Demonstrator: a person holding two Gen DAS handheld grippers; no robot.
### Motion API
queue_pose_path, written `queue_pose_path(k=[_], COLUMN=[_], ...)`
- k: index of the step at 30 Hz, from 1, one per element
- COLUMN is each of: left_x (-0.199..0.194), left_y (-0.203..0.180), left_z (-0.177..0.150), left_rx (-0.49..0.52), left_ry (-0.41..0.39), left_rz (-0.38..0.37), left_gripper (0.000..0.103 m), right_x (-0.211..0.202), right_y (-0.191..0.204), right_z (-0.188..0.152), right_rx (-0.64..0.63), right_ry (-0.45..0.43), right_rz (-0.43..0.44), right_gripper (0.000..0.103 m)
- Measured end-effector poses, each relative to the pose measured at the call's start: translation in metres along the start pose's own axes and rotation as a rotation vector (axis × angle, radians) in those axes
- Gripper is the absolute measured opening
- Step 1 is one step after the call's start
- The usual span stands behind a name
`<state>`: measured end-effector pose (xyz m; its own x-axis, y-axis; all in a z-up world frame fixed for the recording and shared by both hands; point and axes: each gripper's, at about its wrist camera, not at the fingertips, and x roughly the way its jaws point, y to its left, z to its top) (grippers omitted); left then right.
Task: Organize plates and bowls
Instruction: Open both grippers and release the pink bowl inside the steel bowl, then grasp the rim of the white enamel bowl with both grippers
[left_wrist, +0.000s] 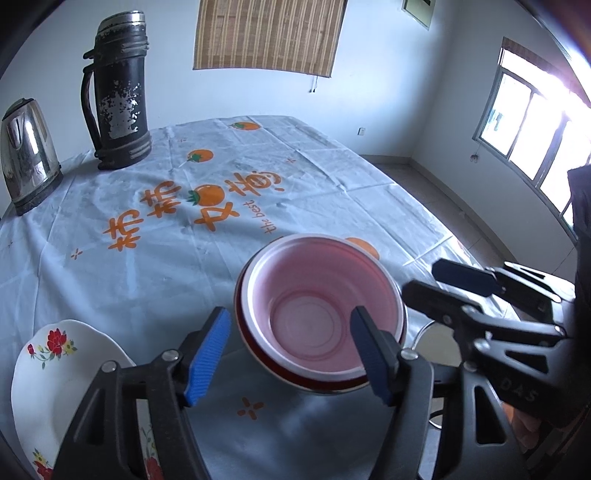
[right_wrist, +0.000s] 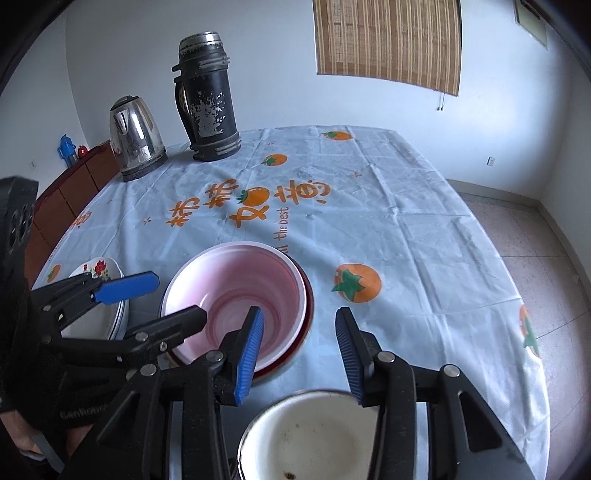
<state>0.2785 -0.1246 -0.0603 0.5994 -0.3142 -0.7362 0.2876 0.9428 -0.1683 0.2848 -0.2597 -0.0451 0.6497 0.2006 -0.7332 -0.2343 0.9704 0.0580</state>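
left gripper (left_wrist: 291, 354): jaws apart, astride pink bowl (left_wrist: 321, 314) rim, unpinched | right gripper (right_wrist: 299, 354): parted, empty | risk: bowl stack is tipped if rim is snagged on withdrawal

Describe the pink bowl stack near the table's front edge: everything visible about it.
The pale pink, plastic-looking bowl sits upright, nested inside a dark red bowl whose rim shows beneath it. Its inside is empty, with faint concentric rings at the bottom. The stack rests on the light blue tablecloth, right of the floral plates. The left tool straddles its near rim with open fingers, not pressing it.
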Motion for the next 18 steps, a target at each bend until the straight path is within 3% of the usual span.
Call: queue_pose_path(k=[3, 8, 18], left_x=[-0.002, -0.006, -0.008], left_y=[-0.005, -0.017, -0.033], left_z=[-0.001, -0.005, -0.012], left_rx=[0.006, 0.034, 0.068], left_ry=[0.001, -0.007, -0.019], left_rz=[-0.019, -0.041, -0.054], left_gripper=[0.069, 0.069, 0.069], right_x=[-0.011, -0.028, -0.043], right_y=[-0.001, -0.003, -0.019], right_z=[-0.007, -0.019, -0.046], right_rx=[-0.001, -0.009, 0.030], right_ry=[-0.010, -0.040, -0.062], right_rz=[0.008, -0.015, -0.072], right_gripper=[0.044, 0.054, 0.055])
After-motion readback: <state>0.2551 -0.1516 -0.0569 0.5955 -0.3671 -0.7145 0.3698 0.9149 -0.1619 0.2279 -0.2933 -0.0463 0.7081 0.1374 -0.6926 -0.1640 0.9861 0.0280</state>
